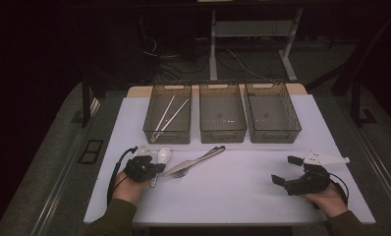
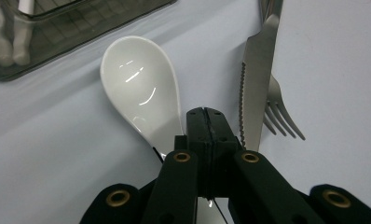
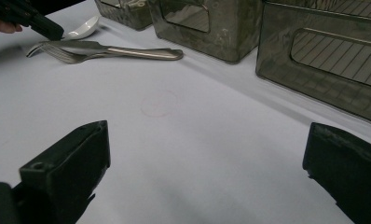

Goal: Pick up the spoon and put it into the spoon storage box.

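The left gripper [image 2: 207,116] has its jaws pressed together, apparently on the handle of the white spoon [image 2: 141,86], though the grip point is hidden. The spoon's long axis runs straight ahead, bowl pointing toward the left bin [image 1: 167,114] with its chopsticks [image 1: 167,114]. The right gripper [image 1: 288,171] hangs wide open and empty, well apart.

White table [image 1: 233,191], three bins [image 1: 223,119], spoon [image 1: 163,156], knife [image 1: 196,161], fork [image 1: 181,173]
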Motion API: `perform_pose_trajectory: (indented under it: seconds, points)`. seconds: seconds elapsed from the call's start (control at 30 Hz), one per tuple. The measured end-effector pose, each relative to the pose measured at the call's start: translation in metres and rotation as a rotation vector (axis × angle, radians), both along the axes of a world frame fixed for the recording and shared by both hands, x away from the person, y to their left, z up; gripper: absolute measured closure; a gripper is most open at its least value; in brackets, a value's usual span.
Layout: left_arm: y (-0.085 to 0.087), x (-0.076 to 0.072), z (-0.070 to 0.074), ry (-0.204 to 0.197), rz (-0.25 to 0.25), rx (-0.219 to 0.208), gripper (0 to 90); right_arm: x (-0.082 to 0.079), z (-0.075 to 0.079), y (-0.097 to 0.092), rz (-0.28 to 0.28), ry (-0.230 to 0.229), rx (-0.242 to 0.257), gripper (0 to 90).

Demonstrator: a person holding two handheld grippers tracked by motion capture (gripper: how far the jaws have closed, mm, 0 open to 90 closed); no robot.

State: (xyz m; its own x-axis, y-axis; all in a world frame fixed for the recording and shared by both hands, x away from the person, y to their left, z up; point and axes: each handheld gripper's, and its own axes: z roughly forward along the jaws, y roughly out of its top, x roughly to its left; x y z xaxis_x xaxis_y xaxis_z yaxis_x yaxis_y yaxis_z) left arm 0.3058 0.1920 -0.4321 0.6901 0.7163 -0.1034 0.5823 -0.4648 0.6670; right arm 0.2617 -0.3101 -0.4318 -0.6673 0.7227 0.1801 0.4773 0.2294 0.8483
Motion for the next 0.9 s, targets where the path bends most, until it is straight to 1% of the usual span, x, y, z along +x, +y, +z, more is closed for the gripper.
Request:
perform_pose_trajectory:
  seconds: [0.17, 0.2, 0.27, 0.53, 0.6, 0.73, 0.77, 0.8, 0.87, 0.9]
  points:
    - [0.003, 0.000, 0.000, 0.008, 0.005, -0.003, 88.9, 0.000, 0.000, 0.000, -0.001, 0.000, 0.001, 0.5]
    - [0.003, 0.000, 0.001, 0.007, 0.005, 0.002, 88.8, 0.000, 0.000, 0.000, -0.001, -0.001, 0.000, 0.5]
    - [0.004, -0.001, 0.002, 0.000, 0.006, 0.026, 88.9, 0.000, 0.000, 0.000, -0.001, -0.004, 0.000, 0.5]
    - [0.013, 0.000, 0.004, -0.002, 0.039, 0.052, 88.9, 0.000, 0.000, -0.001, -0.004, -0.003, 0.001, 0.5]
    - [0.016, 0.000, 0.004, 0.004, 0.044, 0.046, 88.9, 0.000, 0.000, -0.001, -0.004, -0.002, 0.002, 0.5]
    - [0.019, 0.001, 0.005, 0.005, 0.048, 0.017, 88.7, 0.000, 0.000, 0.000, -0.001, -0.005, 0.000, 0.5]
    - [0.020, 0.001, 0.006, -0.003, 0.054, -0.002, 87.3, 0.000, 0.000, 0.000, -0.002, -0.004, 0.001, 0.5]
    - [0.022, 0.002, 0.009, -0.014, 0.060, -0.022, 83.5, 0.000, 0.000, 0.000, -0.003, -0.002, 0.000, 0.5]
    - [0.024, 0.004, 0.011, -0.024, 0.069, -0.043, 79.2, 0.000, 0.000, 0.000, -0.002, -0.001, 0.000, 0.5]
    - [0.026, 0.006, 0.011, -0.033, 0.071, -0.042, 76.4, 0.000, 0.000, 0.000, -0.003, 0.001, 0.000, 0.5]
